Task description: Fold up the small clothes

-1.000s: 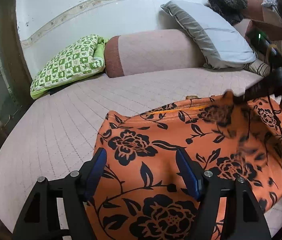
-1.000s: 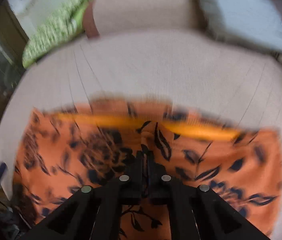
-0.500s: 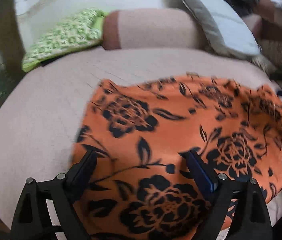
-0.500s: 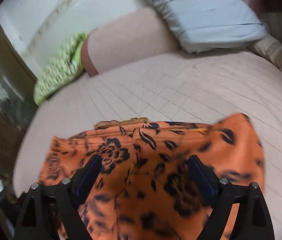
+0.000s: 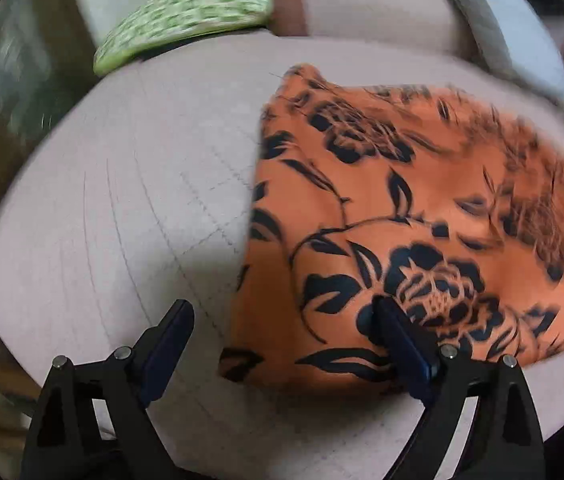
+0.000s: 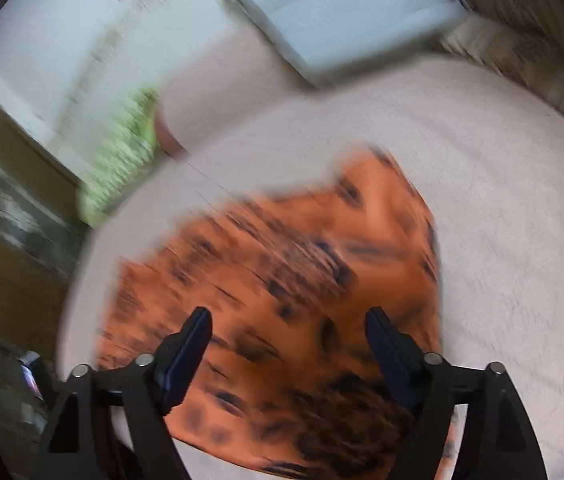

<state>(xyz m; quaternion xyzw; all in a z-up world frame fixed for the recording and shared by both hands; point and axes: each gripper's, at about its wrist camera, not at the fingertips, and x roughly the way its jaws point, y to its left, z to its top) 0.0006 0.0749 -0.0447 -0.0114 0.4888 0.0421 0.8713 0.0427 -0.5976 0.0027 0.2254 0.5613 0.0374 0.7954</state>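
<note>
The orange floral garment (image 5: pixel 401 216) is lying spread on the pink bed (image 5: pixel 122 208), well in front of the green checked pillow (image 5: pixel 186 12). A second ago the right gripper (image 6: pixel 287 332) was clenched on the cloth; now it is released, its jaws closing slightly above the garment, gripping nothing. The left gripper (image 5: pixel 282 328), wider than before, is straddling the garment's near-left edge, released. No containers are showing.
</note>
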